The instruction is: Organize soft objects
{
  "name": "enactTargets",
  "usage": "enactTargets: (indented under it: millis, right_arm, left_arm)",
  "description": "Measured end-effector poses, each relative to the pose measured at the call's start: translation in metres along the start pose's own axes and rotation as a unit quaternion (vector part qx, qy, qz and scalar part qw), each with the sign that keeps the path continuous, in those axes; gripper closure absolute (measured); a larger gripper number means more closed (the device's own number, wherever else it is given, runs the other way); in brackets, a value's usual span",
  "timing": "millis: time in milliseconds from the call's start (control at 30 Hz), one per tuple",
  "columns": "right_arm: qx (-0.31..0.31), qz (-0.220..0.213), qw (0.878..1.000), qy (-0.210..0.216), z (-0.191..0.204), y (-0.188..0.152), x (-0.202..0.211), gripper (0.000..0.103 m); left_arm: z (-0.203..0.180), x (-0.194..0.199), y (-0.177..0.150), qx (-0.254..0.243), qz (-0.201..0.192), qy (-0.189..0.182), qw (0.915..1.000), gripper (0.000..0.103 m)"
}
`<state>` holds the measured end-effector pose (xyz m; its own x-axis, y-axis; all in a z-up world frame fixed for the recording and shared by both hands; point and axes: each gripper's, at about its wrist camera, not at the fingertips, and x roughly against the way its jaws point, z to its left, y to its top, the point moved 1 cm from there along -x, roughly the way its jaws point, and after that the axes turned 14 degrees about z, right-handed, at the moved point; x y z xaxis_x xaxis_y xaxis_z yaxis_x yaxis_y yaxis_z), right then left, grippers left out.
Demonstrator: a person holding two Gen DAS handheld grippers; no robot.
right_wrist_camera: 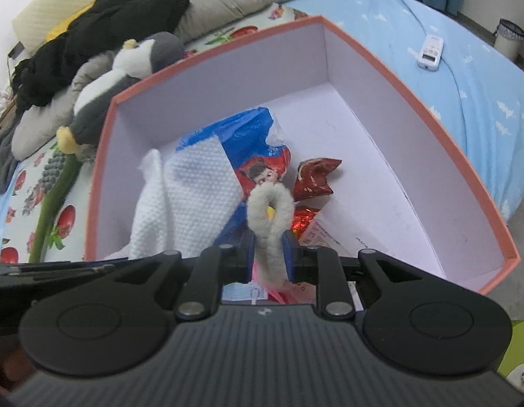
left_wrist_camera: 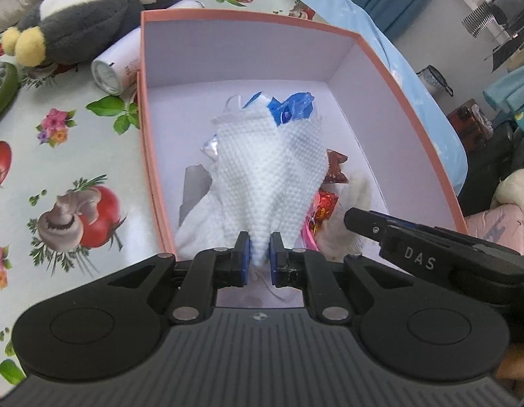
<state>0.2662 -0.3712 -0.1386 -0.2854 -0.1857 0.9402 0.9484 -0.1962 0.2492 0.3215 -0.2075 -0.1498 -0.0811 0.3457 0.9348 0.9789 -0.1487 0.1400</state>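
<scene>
The left gripper (left_wrist_camera: 260, 254) is clamped on the bunched end of a white textured cloth (left_wrist_camera: 268, 169), which hangs forward from the blue pads (left_wrist_camera: 245, 254) into the pink-rimmed box (left_wrist_camera: 248, 20). The right gripper (right_wrist_camera: 268, 254), just beside it, has its jaws pinched on a loop of pale fuzzy material (right_wrist_camera: 270, 210), seemingly a fluffy hair tie, dangling over the same box. Under both loads lie a blue plastic pack (right_wrist_camera: 248, 132) and some red snack wrappers (right_wrist_camera: 316, 176) on the box floor. Outside the box, on the fruit-print sheet (left_wrist_camera: 58, 169), rest a grey and white plush penguin (left_wrist_camera: 92, 10) and a white cylinder (left_wrist_camera: 116, 68). The step in hand looks like dropping both soft items inside. To do it well, bring each item low over the bare floor, keep the cloth's trailing edge inside the near wall, then part the jaws fully so the fibres do not snag on the pads, and lift straight up clear of the rim.
</scene>
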Motion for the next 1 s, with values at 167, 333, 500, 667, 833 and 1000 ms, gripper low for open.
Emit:
enactTargets:
  millis: [167, 333, 500, 667, 833, 1000]
  right_arm:
    - [-0.008, 0.007, 1.000, 0.005, -0.003, 0.003, -0.001, 0.052]
    - [-0.007, -0.015, 1.000, 0.010, -0.001, -0.003, 0.017, 0.052]
    - [-0.004, -0.051, 0.999, 0.016, 0.004, -0.016, 0.054, 0.052]
    - [-0.003, -0.092, 0.995, 0.023, 0.010, -0.037, 0.096, 0.052]
    - [0.003, -0.131, 0.991, 0.025, 0.019, -0.062, 0.135, 0.052]
    - [0.015, -0.160, 0.987, 0.025, 0.030, -0.088, 0.168, 0.052]
  left_arm:
    - [-0.001, 0.004, 0.003, -0.006, -0.005, -0.001, 1.0000, 0.048]
    - [-0.003, 0.030, -0.007, -0.011, -0.034, 0.001, 0.9994, 0.048]
    - [-0.008, 0.069, -0.026, -0.018, -0.068, -0.002, 0.9975, 0.048]
    - [-0.019, 0.113, -0.056, -0.032, -0.105, -0.005, 0.9940, 0.048]
    - [-0.027, 0.153, -0.093, -0.044, -0.141, -0.003, 0.9890, 0.048]
    - [-0.031, 0.185, -0.129, -0.052, -0.171, -0.007, 0.9838, 0.048]
